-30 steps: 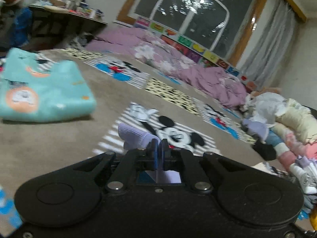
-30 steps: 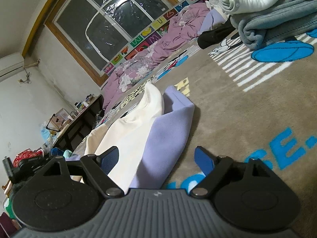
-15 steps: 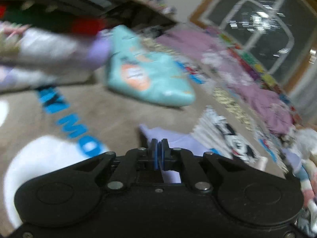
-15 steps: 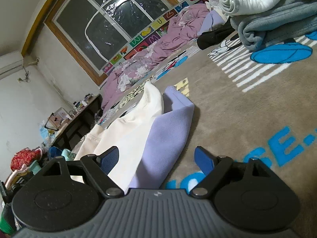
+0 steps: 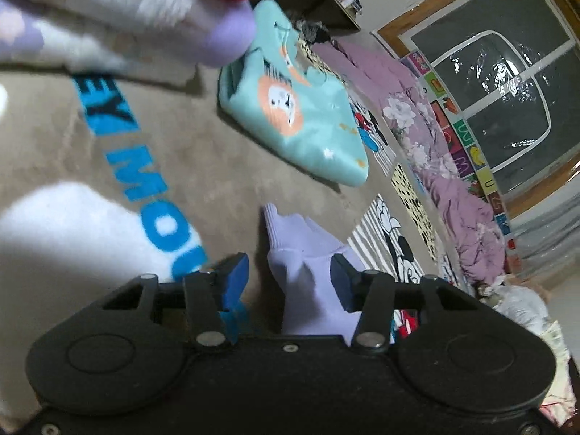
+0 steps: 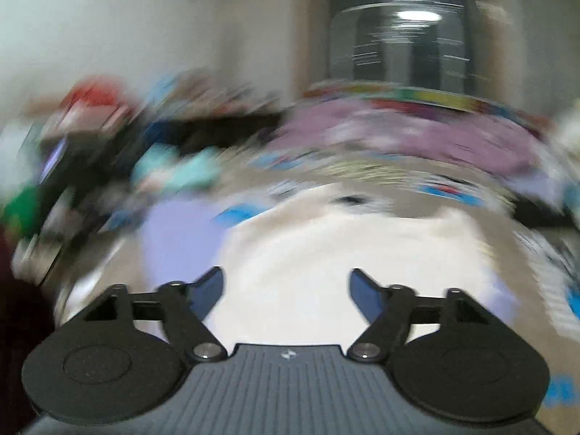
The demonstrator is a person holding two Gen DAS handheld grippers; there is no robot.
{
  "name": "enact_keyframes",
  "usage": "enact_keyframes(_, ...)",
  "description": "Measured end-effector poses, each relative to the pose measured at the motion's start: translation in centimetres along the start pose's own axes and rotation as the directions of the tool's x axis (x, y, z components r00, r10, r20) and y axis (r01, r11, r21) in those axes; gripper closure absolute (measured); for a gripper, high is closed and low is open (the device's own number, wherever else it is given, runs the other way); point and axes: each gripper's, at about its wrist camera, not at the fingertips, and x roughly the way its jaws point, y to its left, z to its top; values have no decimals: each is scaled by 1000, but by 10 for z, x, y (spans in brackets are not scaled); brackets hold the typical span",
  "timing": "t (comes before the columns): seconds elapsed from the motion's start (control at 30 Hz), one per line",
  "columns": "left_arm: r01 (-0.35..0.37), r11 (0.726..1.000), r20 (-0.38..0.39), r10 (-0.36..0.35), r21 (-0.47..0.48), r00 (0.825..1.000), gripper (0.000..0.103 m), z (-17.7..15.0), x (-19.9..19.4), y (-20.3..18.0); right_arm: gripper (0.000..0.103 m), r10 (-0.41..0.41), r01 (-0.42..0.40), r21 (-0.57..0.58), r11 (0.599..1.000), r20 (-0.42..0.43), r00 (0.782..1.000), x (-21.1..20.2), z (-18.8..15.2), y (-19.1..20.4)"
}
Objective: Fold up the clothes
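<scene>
Lilac knitted cloth, the sleeve (image 5: 311, 275) of the garment, lies on the beige carpet (image 5: 203, 166) between the pads of the left tool (image 5: 288, 275). Its jaws are opening and the pads do not press on the sleeve. To do this release well, I think the hand should lift straight off, so the fold does not drag. The sleeve's long axis runs away from the camera, its cuff pointing toward the folded turquoise shirt (image 5: 304, 127). The right tool (image 6: 286, 290) is closing with nothing between its pads, above a cream garment (image 6: 308, 253), which is blurred.
</scene>
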Motion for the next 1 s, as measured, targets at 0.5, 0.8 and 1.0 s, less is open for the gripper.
enact_keyframes(0.5, 80, 992, -29, -77, 97, 997, 95, 16, 21, -4, 83, -6, -96, -374, 923, -261, 965, 58, -8, 94)
enact_keyframes(0.8, 6, 935, 167, -70, 353, 983, 96, 16, -17, -19, 94, 124, -202, -229, 952, -315, 941, 47, 1, 84)
enact_keyframes(1.0, -71, 940, 111, 35, 335, 993, 95, 14, -4, 3, 94, 150, -231, -214, 949, -336, 930, 47, -3, 89)
